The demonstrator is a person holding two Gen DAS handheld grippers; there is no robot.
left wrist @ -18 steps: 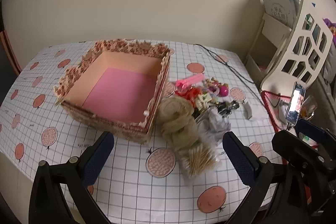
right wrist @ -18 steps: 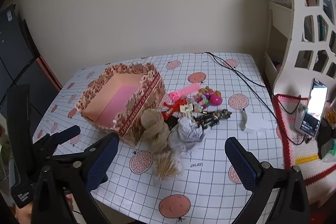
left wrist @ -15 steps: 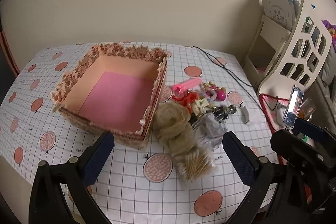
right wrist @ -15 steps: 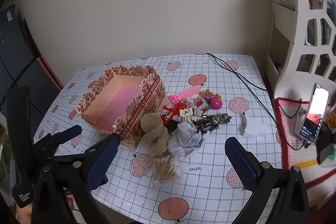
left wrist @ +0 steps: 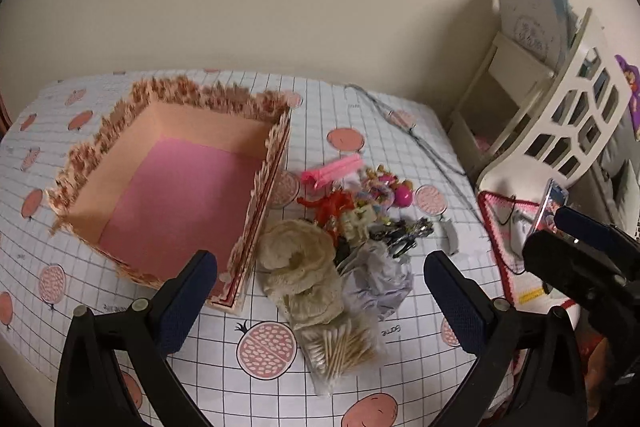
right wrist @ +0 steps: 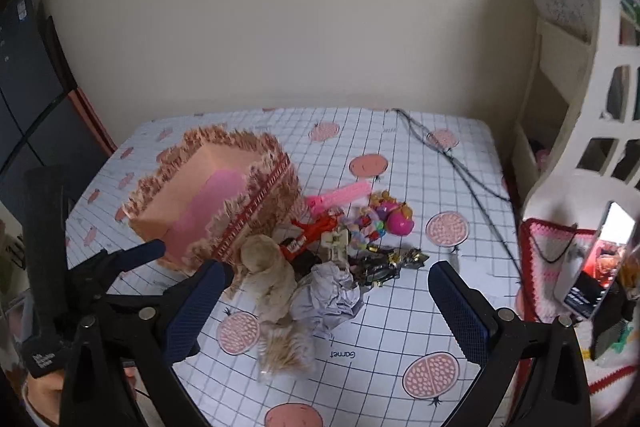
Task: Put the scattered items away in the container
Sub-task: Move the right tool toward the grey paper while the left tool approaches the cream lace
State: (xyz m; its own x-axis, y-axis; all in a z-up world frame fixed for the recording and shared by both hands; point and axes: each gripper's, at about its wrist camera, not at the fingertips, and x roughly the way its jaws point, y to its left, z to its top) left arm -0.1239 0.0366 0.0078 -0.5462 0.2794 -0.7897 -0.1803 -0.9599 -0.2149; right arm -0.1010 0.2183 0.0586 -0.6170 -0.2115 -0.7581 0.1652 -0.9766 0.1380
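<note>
An open box (left wrist: 276, 131) with a frilly rim and pink floor stands empty on the left of the table; it also shows in the right wrist view (right wrist: 276, 163). Beside its right wall lies a pile: a beige burlap roll (left wrist: 300, 263), crumpled grey paper (left wrist: 380, 279), a bag of cotton swabs (left wrist: 340, 347), a pink clip (left wrist: 332, 169), a red toy (left wrist: 332, 205), colourful beads (left wrist: 388, 187) and dark metal clips (left wrist: 404, 233). My left gripper (left wrist: 320, 291) is open and empty above the pile. My right gripper (right wrist: 326, 301) is open and empty above the paper (right wrist: 328, 291) and roll (right wrist: 268, 267).
The table wears a white grid cloth with pomegranate prints (left wrist: 268, 349). A white shelf rack (left wrist: 560, 99) stands at the right. A phone (right wrist: 604, 251) leans on a crocheted mat (right wrist: 556, 255). A black cable (right wrist: 460, 163) runs across the back right.
Both views have shifted slightly: the box and pile sit a little lower and closer in the left wrist view. Nothing on the table has moved. Both grippers stay open.
</note>
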